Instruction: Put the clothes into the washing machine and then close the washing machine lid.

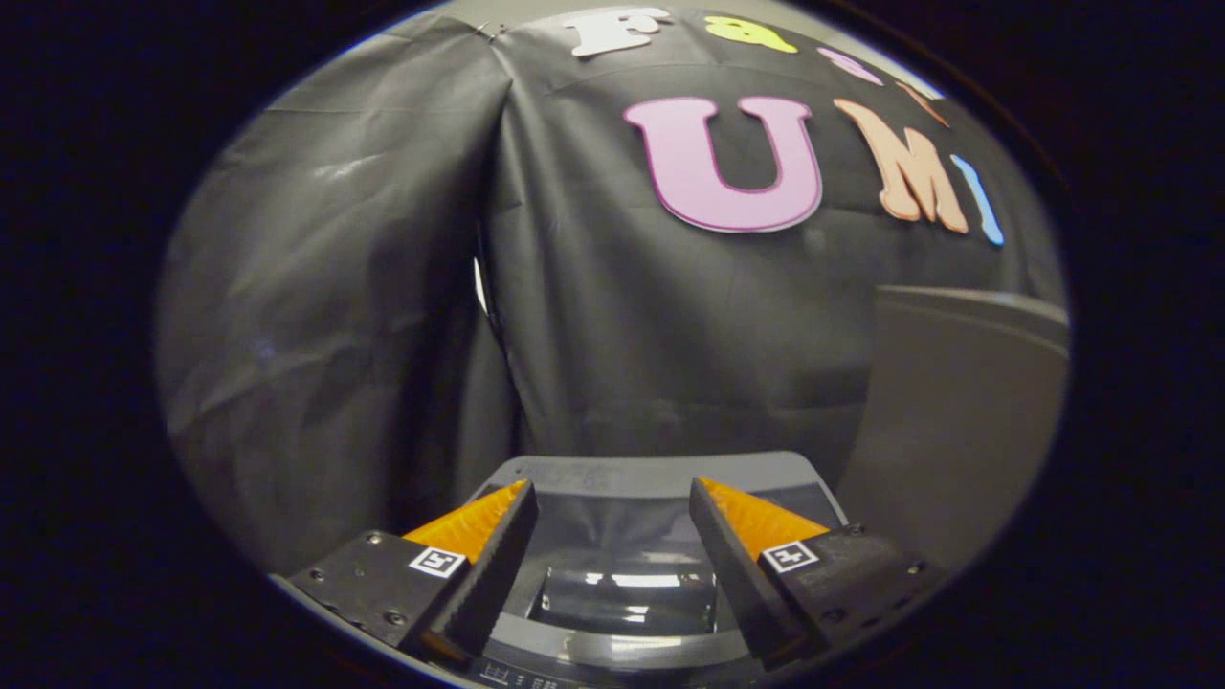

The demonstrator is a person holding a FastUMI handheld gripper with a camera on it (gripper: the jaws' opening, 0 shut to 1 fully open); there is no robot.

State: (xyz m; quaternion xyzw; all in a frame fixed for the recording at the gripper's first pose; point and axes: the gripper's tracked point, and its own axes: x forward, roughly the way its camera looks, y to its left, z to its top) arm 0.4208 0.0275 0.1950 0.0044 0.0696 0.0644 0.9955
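While its fingers stood spread with nothing between them, the gripper (612, 498) hung above the washing machine (627, 612), whose glossy closed lid (632, 574) lay just below and ahead. Beyond rose the black cloth wall (612, 316); a grey panel (957, 421) stood at right.

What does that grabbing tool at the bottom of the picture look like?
The gripper has two wedge-shaped fingers that taper to points, with ridged inner faces. Each sits on a dark block with screws and a small square black-and-white marker. The fingers stand apart, open.
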